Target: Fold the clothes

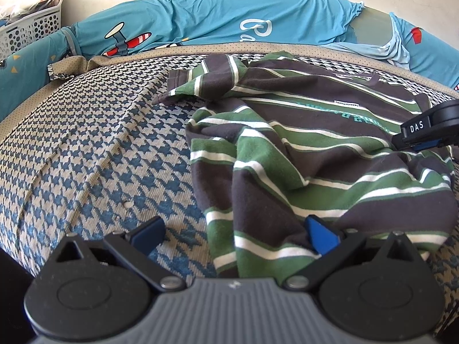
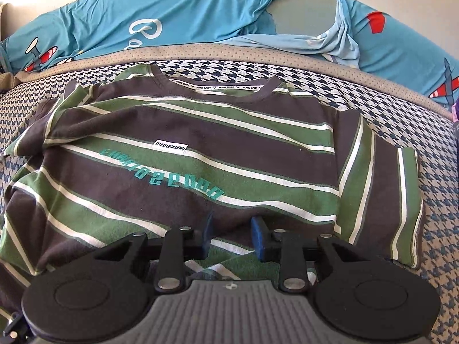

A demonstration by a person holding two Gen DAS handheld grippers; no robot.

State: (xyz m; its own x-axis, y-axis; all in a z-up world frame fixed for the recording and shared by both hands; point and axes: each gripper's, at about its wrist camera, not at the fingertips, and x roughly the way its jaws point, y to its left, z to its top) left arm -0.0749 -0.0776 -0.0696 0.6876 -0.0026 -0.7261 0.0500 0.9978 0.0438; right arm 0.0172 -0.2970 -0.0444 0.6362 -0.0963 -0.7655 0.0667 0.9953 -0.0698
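Nearest to us, our left gripper [image 1: 235,233] stands with its blue fingers [image 1: 321,236] wide apart: the one at 4 o'clock touches the bunched hem of the striped shirt [image 1: 301,149], the one at 7 o'clock sits over bare houndstooth cover [image 1: 94,149]. It holds nothing.

Our right gripper [image 2: 233,233] is narrower, its blue pads [image 2: 258,239] set partly apart with the shirt's lower edge rising between them. We cannot tell whether cloth is actually pinched there; a gap shows, so we judge it as not clamped. In the left wrist view this same tool shows as a black body at 3 o'clock, resting on the fabric.

Further out, the shirt lies front up on the cover, its neckline [image 2: 213,84] toward 12 o'clock. One sleeve [image 2: 381,189] is spread flat at 3 o'clock. The other side is rumpled, its sleeve [image 1: 206,80] twisted at 11 o'clock in the left view.

Beyond, a tan border, then teal bedding [image 2: 178,8] across the far edge, and a white basket [image 1: 31,28] at 10 o'clock.

We judge the step to be smoothing the garment before the first fold. Next, the left side wants gripping at hem and sleeve and drawing outward until it lies flat.
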